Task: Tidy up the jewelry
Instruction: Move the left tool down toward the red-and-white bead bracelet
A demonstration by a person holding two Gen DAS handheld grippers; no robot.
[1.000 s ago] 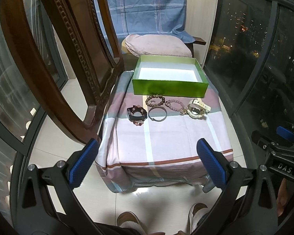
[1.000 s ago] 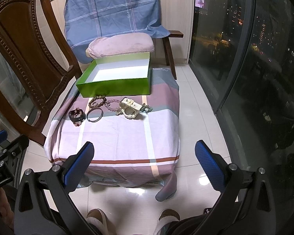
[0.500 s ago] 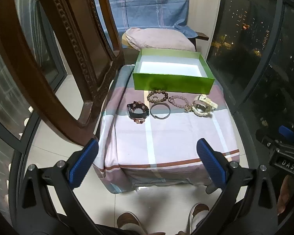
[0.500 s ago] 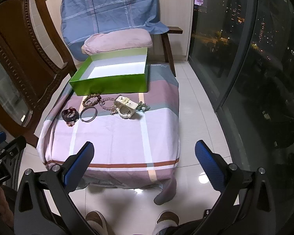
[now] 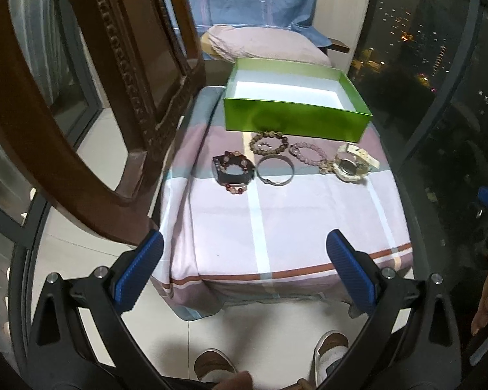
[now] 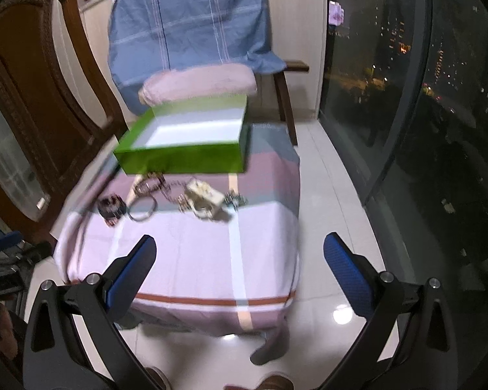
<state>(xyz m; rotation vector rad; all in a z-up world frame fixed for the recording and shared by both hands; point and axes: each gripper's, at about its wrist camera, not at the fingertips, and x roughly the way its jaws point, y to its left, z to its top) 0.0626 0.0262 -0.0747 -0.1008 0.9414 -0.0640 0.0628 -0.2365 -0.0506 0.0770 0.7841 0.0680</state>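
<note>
A low table draped in a striped cloth (image 5: pixel 286 227) carries everything, with a carved wooden chair (image 5: pixel 120 74) standing just beside its left edge. At the far end of the cloth sits an open green box (image 5: pixel 292 120) with a white inside; nothing lies in it. In front of the box, near its front wall, the jewelry is laid out in a loose row. From the left there is a dark bracelet (image 5: pixel 233 172) with reddish beads, then a plain metal bangle (image 5: pixel 275 169) just beside it, with a brown bead bracelet (image 5: pixel 268 141) behind the two, close against the box. Next comes a pale pink bead bracelet (image 5: pixel 308 153), and at the right end a cream-coloured watch (image 5: pixel 353 165) touching it. The right wrist view is blurred, but it shows a small greenish piece (image 6: pixel 236 199) just right of the watch; what it is cannot be told. Behind the table stands another chair with a pink cushion (image 5: pixel 266 44) and a blue checked cloth (image 6: pixel 185 22) hung over its back. The left gripper (image 5: pixel 244 256) hovers over the near edge of the table with its blue fingers spread wide, holding nothing. The right gripper (image 6: pixel 239 253) is likewise spread wide and empty above the near end of the cloth.
</note>
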